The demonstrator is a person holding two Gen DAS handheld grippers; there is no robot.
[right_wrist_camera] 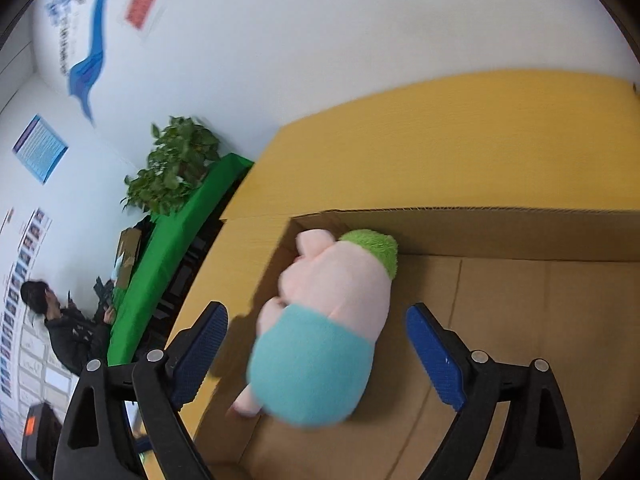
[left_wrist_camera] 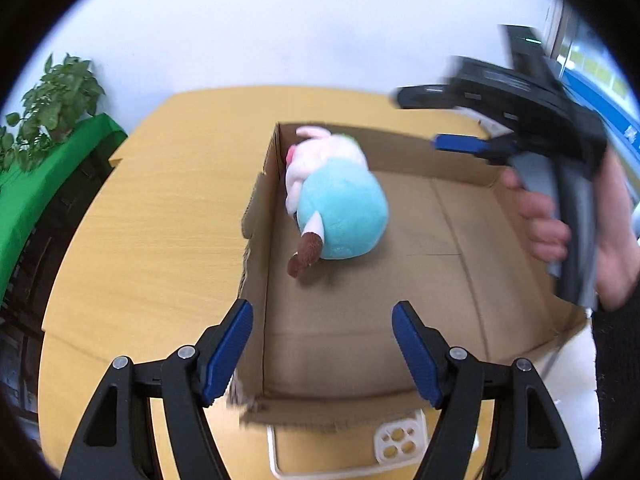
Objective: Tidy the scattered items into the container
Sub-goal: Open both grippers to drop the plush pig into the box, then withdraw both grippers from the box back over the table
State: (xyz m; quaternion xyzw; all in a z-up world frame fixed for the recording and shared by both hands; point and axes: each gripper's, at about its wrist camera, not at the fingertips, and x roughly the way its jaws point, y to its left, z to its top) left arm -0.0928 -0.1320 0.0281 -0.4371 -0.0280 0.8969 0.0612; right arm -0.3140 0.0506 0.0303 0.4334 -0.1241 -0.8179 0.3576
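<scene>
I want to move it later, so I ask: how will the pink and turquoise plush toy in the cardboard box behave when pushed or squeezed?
The pink and turquoise plush toy looks soft, so it will probably squash and feel light. Its rounded body may roll a little on the flat cardboard box floor. Its fuzzy fabric is likely not slippery.

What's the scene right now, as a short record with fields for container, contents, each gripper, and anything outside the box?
container: open cardboard box on a yellow table
contents: one plush toy, pink and teal, lying on the box floor near the far left corner
left gripper: open, empty, above the box's near left corner
right gripper: open, above the toy, pads not touching it
outside the box: a white plastic item on the table by the near wall, partly hidden
</scene>
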